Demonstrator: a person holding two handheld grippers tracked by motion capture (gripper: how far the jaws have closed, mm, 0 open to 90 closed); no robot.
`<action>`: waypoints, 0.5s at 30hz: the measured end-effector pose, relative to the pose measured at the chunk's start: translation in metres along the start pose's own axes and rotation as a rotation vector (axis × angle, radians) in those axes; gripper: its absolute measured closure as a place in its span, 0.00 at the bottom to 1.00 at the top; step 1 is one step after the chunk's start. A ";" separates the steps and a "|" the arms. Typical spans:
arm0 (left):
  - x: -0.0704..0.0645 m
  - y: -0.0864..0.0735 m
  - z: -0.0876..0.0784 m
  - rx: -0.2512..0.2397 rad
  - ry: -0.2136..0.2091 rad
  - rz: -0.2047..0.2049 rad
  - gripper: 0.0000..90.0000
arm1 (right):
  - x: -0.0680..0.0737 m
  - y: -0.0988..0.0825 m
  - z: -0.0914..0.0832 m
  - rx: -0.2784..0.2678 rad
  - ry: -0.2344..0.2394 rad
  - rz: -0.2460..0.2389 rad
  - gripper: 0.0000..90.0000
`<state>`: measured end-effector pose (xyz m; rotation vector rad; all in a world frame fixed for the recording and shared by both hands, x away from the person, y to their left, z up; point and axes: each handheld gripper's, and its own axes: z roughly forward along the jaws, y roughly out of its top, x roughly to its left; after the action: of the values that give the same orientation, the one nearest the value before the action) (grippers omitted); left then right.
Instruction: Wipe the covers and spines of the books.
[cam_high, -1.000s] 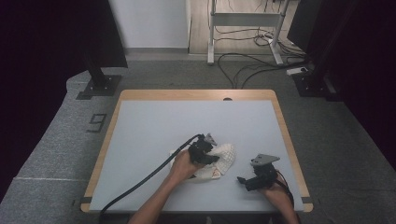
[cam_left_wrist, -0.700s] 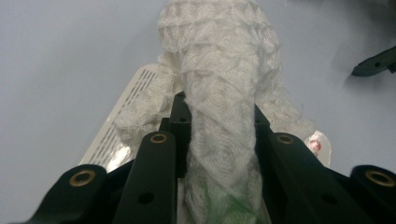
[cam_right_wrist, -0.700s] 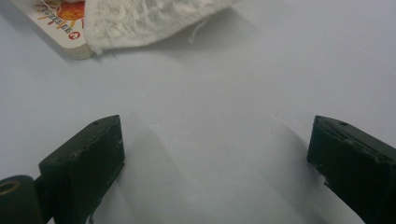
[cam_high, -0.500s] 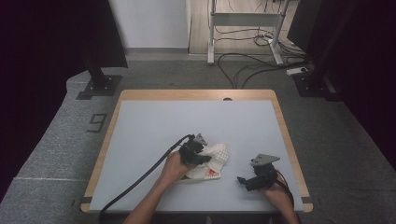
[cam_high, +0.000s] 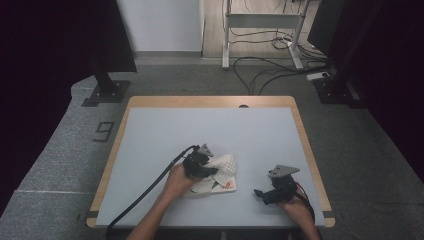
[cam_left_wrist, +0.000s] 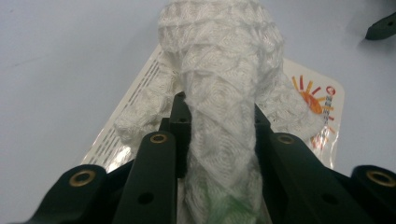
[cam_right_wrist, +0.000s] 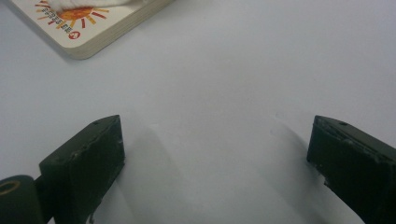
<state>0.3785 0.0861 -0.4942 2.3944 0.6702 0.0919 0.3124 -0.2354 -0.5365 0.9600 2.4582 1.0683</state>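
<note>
From the high view I have the left gripper (cam_high: 209, 169) over the near middle of the grey table (cam_high: 165, 135), its jaws clamped on a bunched white cloth (cam_high: 222, 165); in the left gripper view the cloth (cam_left_wrist: 222, 93) rises as a thick knitted wad between the two black jaws, which press it from both sides; its far end spills forward and droops onto a flat card (cam_left_wrist: 322, 100) printed with an orange sun; the card lies flat on the table beneath the cloth, with rows of small dark dashes along its left edge.

My right gripper (cam_high: 261, 193) sits near the table's front right corner, well apart from the cloth; its jaws stand wide apart with nothing between them, only bare table surface below; in the right gripper view the card (cam_right_wrist: 88, 23) shows at the upper left, thick-edged and rounded at the corner, the sun print facing up, and a strip of white cloth (cam_right_wrist: 88, 3) lies across its top.

A black cable (cam_high: 145, 197) trails from the left gripper toward the front left edge of the table.
</note>
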 end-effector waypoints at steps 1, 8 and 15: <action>0.001 -0.002 -0.002 -0.001 0.003 -0.004 0.80 | 0.000 0.000 0.000 0.000 0.000 0.000 0.04; 0.006 -0.016 -0.014 -0.008 0.013 -0.026 0.80 | 0.000 0.000 0.000 0.000 0.000 0.000 0.04; 0.009 -0.027 -0.024 -0.006 0.028 -0.041 0.80 | 0.000 0.000 0.000 0.000 0.000 0.000 0.04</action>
<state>0.3693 0.1222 -0.4927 2.3769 0.7305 0.1104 0.3126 -0.2355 -0.5365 0.9597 2.4585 1.0684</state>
